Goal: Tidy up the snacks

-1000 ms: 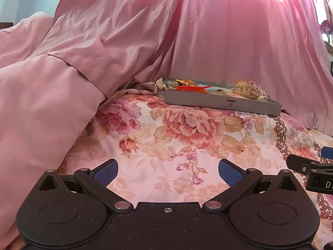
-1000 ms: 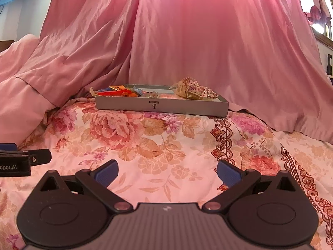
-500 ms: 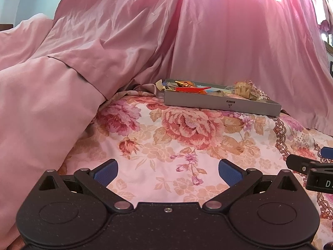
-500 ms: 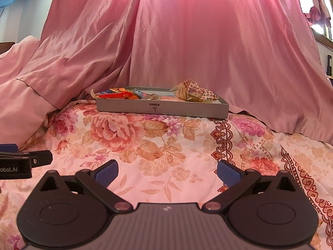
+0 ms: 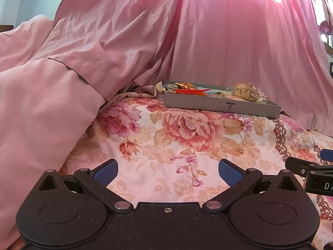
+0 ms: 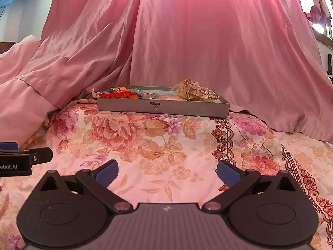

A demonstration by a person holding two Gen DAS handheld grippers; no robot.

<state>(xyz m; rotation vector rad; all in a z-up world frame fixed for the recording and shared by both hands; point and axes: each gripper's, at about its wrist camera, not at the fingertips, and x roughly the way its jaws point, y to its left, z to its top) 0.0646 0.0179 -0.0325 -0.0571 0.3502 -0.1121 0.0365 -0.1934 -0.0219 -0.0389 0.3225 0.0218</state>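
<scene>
Hovering low over the floral bedspread (image 6: 158, 145), left gripper (image 5: 168, 171) and right gripper (image 6: 167, 171) both stand released, blue pads spread wide, nothing between them. Grey tray (image 6: 162, 106) sits at 12 o'clock, well apart, against the pink curtain (image 6: 197, 41). Snacks inside: red wrappers (image 6: 116, 94) at its 9 o'clock end, crinkled bag (image 6: 195, 92) toward 3 o'clock.

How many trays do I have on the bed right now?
1. A single grey tray sits at the far end of the floral bedspread, against the pink drape, snacks inside. Folds of the drape could hide more.
</scene>
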